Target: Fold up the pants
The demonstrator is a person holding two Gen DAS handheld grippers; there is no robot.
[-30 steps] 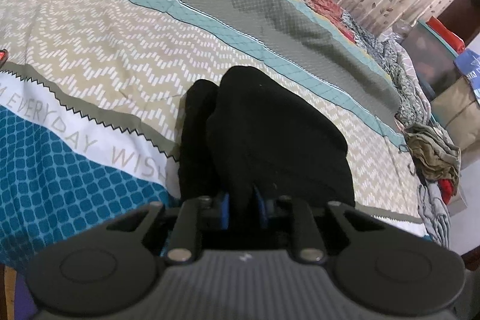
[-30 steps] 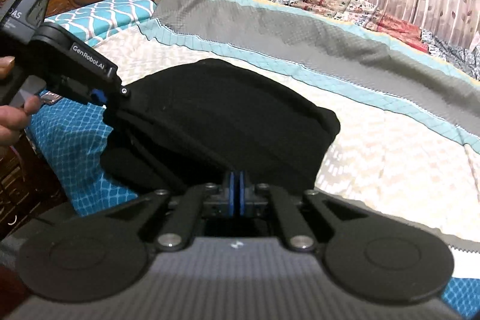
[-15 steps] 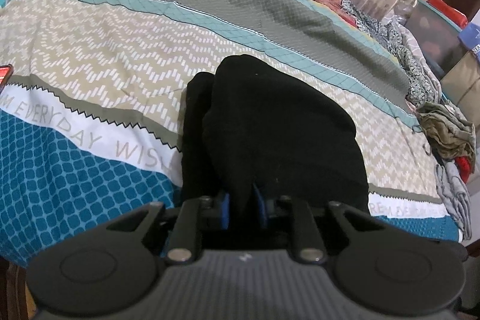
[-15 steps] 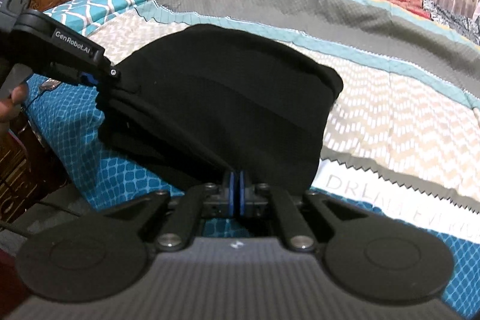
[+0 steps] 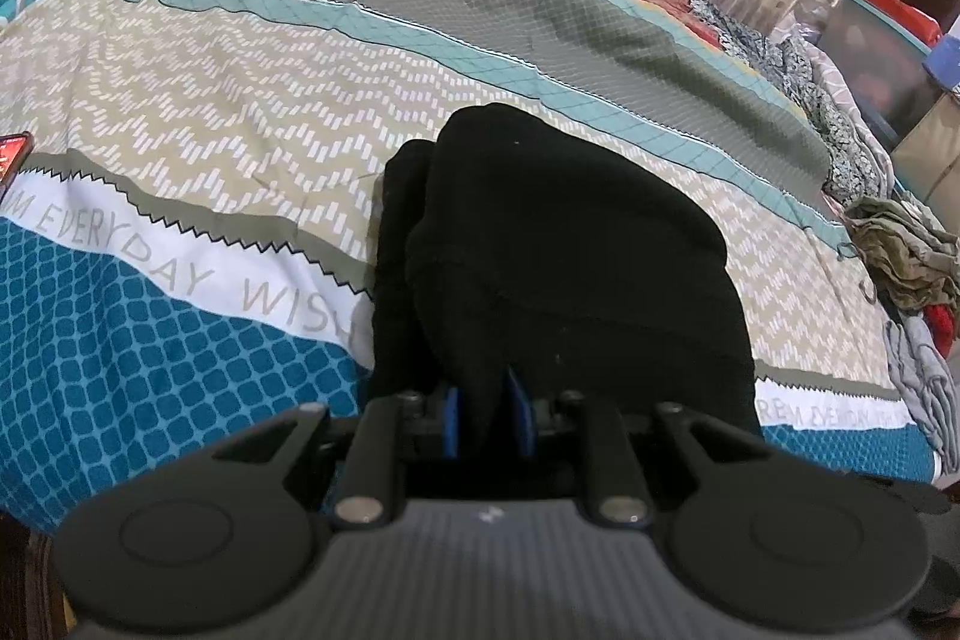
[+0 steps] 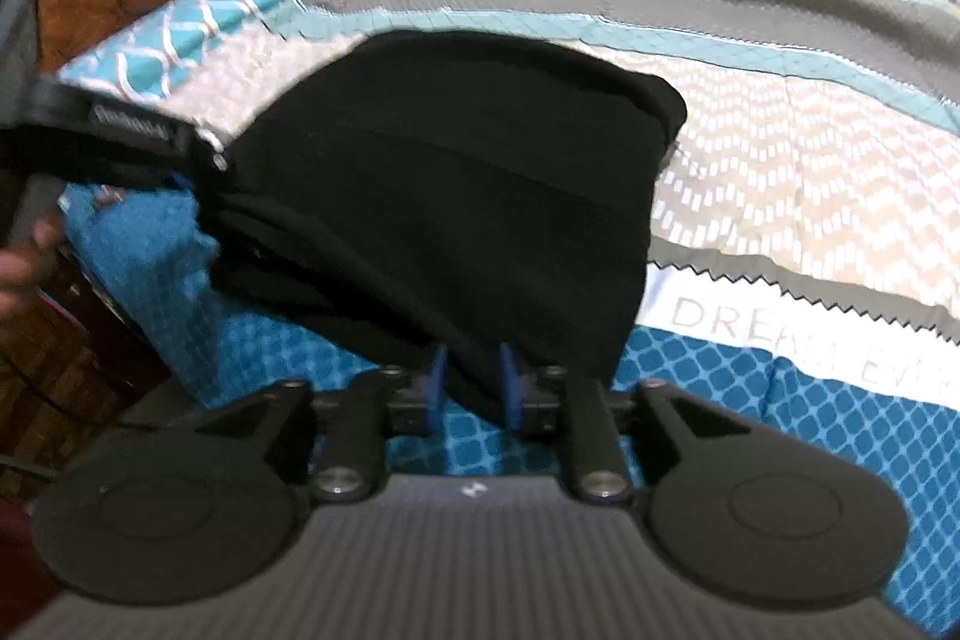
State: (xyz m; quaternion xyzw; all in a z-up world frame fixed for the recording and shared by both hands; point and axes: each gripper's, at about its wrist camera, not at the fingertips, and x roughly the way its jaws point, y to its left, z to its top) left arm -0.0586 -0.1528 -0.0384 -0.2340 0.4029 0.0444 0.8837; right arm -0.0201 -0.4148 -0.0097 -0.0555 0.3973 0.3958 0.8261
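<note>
We had the soft, floppy black fabric pants (image 5: 570, 244) pinched at the near edge by the left gripper (image 5: 485, 415); the right gripper (image 6: 468, 388) was opening, cloth between its jaws.

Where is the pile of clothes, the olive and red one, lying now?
In the left wrist view the pile of clothes lies at the far right edge of the bedspread, to the right of the black pants and apart from them.
</note>
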